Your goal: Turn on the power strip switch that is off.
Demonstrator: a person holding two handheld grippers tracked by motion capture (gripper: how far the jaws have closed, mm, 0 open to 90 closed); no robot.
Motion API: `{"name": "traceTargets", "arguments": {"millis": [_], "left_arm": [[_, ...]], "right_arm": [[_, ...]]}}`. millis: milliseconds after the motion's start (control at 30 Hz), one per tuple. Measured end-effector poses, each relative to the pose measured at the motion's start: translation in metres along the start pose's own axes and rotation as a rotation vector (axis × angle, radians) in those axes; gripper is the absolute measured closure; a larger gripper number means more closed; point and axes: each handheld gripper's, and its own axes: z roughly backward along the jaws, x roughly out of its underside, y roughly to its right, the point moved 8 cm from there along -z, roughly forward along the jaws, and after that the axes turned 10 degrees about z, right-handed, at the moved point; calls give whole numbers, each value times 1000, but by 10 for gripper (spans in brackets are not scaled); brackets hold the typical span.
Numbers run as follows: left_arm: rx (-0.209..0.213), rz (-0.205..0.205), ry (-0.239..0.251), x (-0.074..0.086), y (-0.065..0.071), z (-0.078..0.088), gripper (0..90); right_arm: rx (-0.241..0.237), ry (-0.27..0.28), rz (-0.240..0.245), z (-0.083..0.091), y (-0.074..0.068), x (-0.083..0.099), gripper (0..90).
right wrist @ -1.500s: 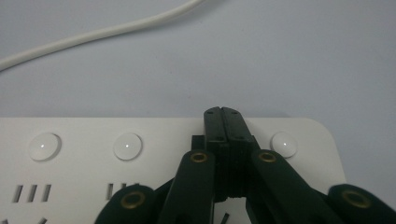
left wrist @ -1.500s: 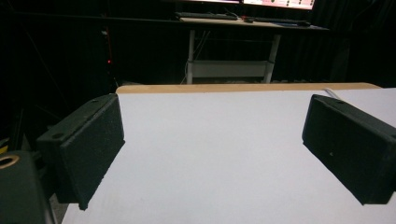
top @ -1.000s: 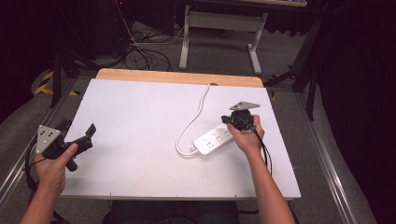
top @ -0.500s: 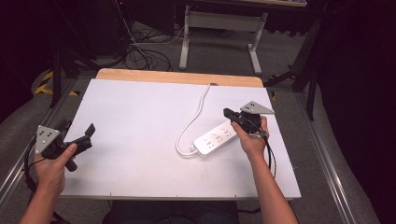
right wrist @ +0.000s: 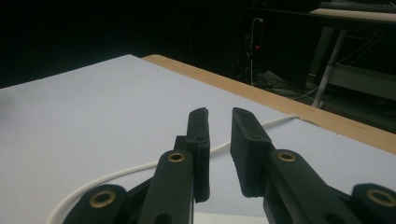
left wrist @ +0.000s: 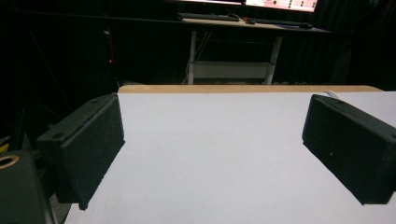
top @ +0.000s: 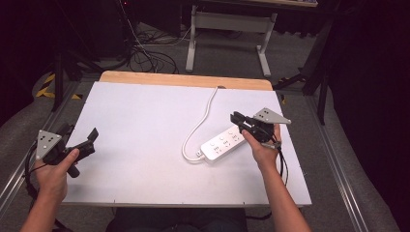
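The white power strip lies flat on the white table, right of the table's middle, with its white cord curling from its near end and running off toward the far wooden edge. The right gripper is held just above the strip's far-right end; its jaws are nearly closed, a narrow gap left between them, and nothing is gripped. In the right gripper view the cord is seen passing beyond the jaws. The left gripper is kept well apart from the strip, at the table's near-left edge, with its jaws spread wide and empty.

By this showing, no lift or shift of the strip has yet been made; a grasp appears still to be wanted.

Compared with a second ago, the right gripper has been raised slightly and drawn rightward off the strip; the strip and the left gripper are unchanged.
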Motion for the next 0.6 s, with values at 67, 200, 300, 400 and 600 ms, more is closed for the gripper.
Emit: {"name": "traceTargets", "arguments": {"millis": [67,200,300,400,600], "left_arm": [[0,4,0,0,0,0,60],[-1,-1,0,0,0,0,60],[0,-4,-1,0,0,0,60],[-1,-3,-1,0,0,0,60],[0,-4,-1,0,0,0,60]], "right_arm": [[-1,-2,3,3,0,1,776],[-7,5,7,10,0,2,767],[-7,16,2,16,1,2,720],[2,39,-7,22,3,2,687],[8,77,-7,33,5,0,647]]}}
